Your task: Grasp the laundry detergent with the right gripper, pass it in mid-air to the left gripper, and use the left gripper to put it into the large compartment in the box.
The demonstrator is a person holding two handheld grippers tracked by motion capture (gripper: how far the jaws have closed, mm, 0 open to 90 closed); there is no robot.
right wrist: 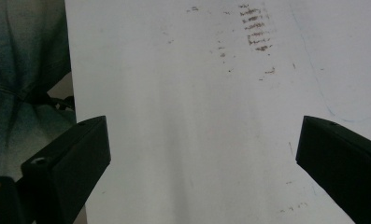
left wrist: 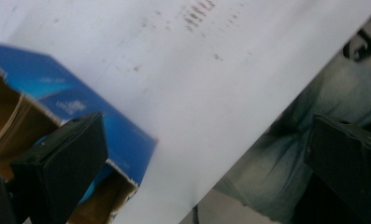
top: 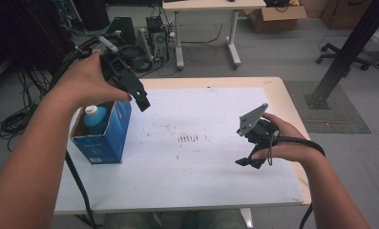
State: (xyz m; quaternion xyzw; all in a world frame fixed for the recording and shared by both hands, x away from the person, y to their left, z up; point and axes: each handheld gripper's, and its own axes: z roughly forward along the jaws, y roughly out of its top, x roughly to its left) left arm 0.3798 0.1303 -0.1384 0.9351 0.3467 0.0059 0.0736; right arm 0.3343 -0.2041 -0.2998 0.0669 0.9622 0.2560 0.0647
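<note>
The left gripper (top: pixel 142 102) hangs in the air above the table's (top: pixel 273 83) left part, tilted down and toward the person, just right of and above the open top of the blue box (top: pixel 111 138). In the left gripper view its 2 black jaws stand wide apart with nothing between them; the box (left wrist: pixel 80 102) lies behind the jaw on the left of that view, its brown inner flaps showing, and the white sheet (left wrist: pixel 211 93) runs across the middle. The box stands upright near the left edge of the white sheet (top: pixel 201 162), well apart from the right gripper. Inside it sits a bottle (top: pixel 95 119) with a blue body and white cap, upright against the box's left wall as seen in the high view. The right gripper (top: pixel 249 162) is low over the right part of the sheet, held in the right hand (top: pixel 282 138), its grey plate (top: pixel 251 119) on top and its cable (top: pixel 306 143) looping around the wrist. In the right gripper view its jaws are also wide apart and empty, aimed at bare sheet (right wrist: pixel 188 116). A patch of short dark marks (top: pixel 188 138) stains the sheet's middle, between the 2 grippers; the same marks (right wrist: pixel 255 32) show near the top of the right gripper view.
</note>
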